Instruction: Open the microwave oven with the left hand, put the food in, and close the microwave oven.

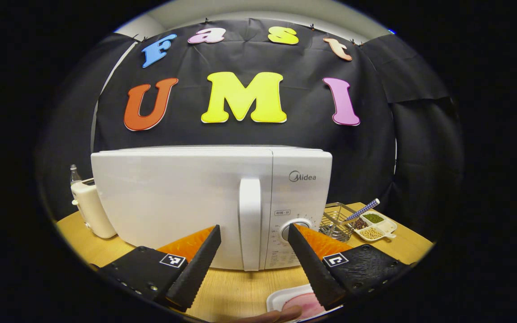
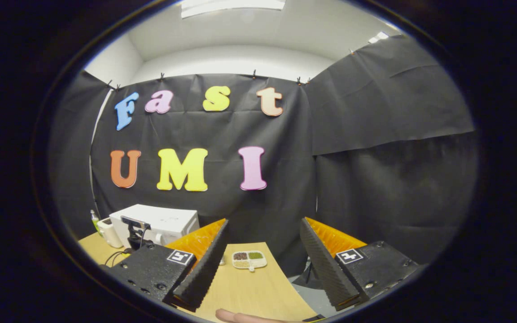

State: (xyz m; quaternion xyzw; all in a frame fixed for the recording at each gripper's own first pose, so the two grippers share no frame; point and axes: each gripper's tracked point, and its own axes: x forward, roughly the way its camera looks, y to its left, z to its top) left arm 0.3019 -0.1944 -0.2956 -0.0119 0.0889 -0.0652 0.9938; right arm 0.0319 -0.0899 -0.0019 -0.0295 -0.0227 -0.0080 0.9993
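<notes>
The white microwave oven [image 1: 211, 204] is seen on the wooden table [image 1: 236, 287] in the left gripper view, with its door closed and the vertical handle [image 1: 250, 222] facing the camera. The left gripper [image 1: 253, 251] is held wide open just in front of that handle, and nothing is held between its fingers. The handle and the round dial [image 1: 301, 225] are seen between the two fingers. At the bottom edge of this view a white plate with pink food [image 1: 296, 303] is placed on the table, partly hidden by one finger. A cream toaster [image 1: 91, 208] stands to one side of the oven; a wire basket [image 1: 337, 220] and a divided dish of beans [image 1: 375, 225] lie on the other side.

In the right gripper view the right gripper [image 2: 263, 264] is also wide open and empty, held above the table edge. The microwave oven [image 2: 159, 223] is seen farther away there, well apart from this gripper.
</notes>
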